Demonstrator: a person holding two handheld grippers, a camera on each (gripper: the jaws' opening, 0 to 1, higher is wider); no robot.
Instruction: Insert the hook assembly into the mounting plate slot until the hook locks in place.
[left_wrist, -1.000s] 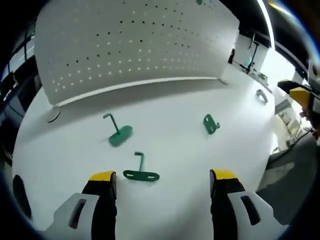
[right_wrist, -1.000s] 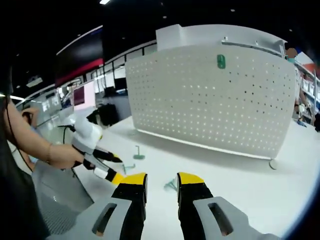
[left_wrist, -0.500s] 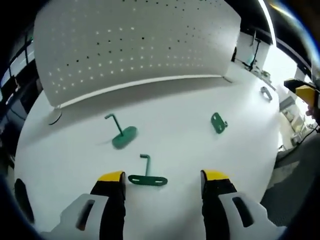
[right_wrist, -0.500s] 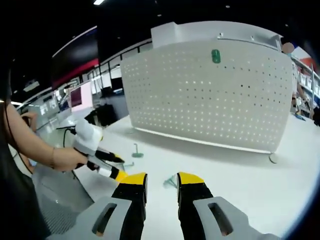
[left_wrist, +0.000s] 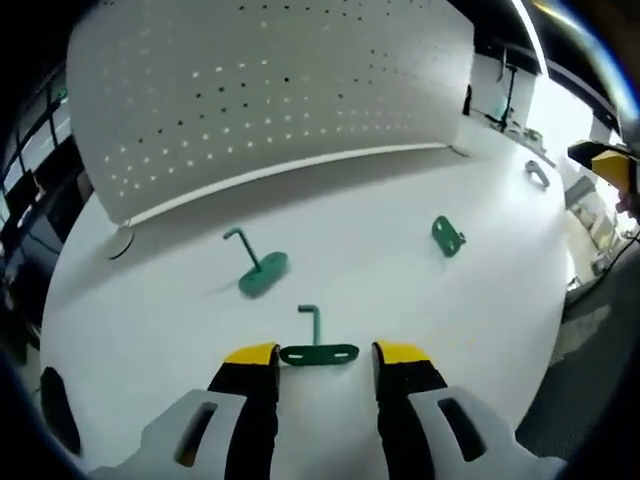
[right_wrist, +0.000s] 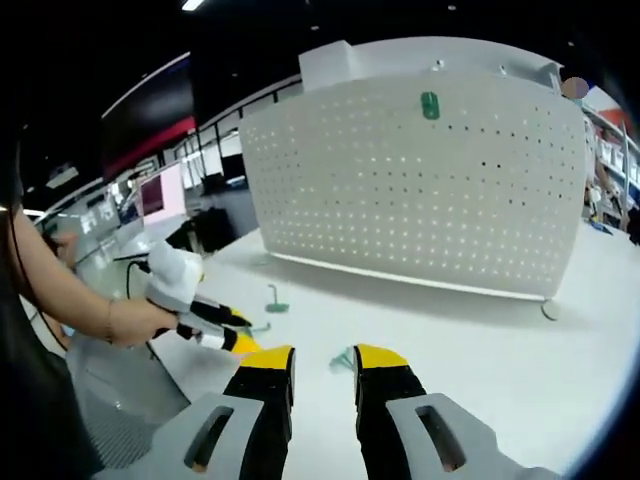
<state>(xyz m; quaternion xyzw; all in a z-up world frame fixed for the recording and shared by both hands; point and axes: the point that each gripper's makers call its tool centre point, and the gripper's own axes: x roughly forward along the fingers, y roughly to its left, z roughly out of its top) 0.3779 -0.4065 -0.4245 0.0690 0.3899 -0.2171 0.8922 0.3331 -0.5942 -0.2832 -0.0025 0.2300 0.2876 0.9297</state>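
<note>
Left gripper (left_wrist: 325, 353) fingers apart around a green metal hook plate (left_wrist: 318, 353) on the white counter (left_wrist: 400, 270); right gripper (right_wrist: 322, 358) fingers apart, empty.

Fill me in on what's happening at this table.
A person holds a gripper in each hand over a white table in front of a pegboard. The left gripper is open, its jaws on either side of a green hook lying flat; nothing is gripped yet. Two more green hooks lie beyond. The right gripper hangs nearly closed, holding nothing.
</note>
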